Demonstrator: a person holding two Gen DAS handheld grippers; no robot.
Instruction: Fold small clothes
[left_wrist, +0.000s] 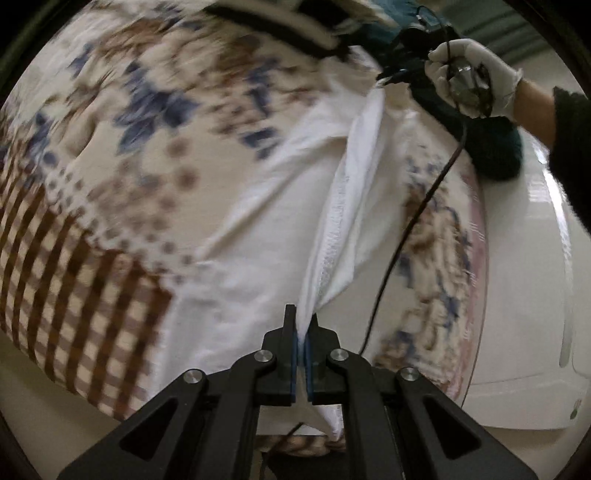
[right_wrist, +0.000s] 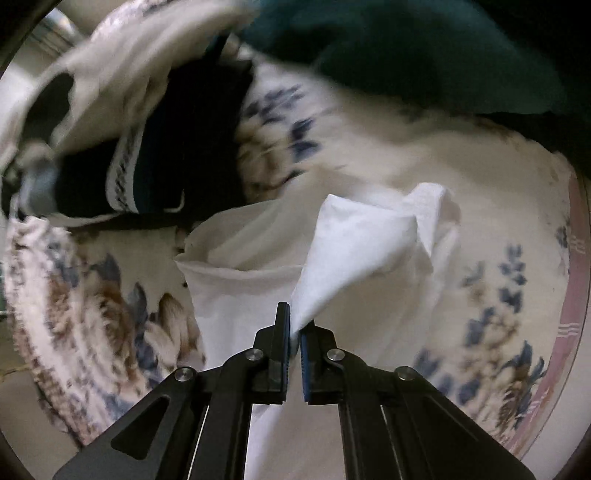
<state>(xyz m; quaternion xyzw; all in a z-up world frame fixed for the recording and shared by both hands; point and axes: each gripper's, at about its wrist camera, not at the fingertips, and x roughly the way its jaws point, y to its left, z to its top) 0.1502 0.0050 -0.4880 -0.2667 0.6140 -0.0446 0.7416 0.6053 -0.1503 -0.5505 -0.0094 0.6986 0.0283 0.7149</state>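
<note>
A small white garment (left_wrist: 295, 206) lies partly on a flower-patterned bedcover (left_wrist: 122, 122). My left gripper (left_wrist: 303, 325) is shut on one edge of it, and the cloth runs taut up to my right gripper (left_wrist: 391, 75), held by a white-gloved hand (left_wrist: 476, 77). In the right wrist view my right gripper (right_wrist: 295, 325) is shut on a corner of the white garment (right_wrist: 351, 251), lifted above the bedcover (right_wrist: 480, 295). Both views are motion-blurred.
A pile of dark and white clothes (right_wrist: 155, 147) sits at the left in the right wrist view. A dark teal garment (right_wrist: 406, 48) lies at the top. A black cable (left_wrist: 406, 229) hangs across the bedcover. A white appliance (left_wrist: 528, 288) stands beyond the bed edge.
</note>
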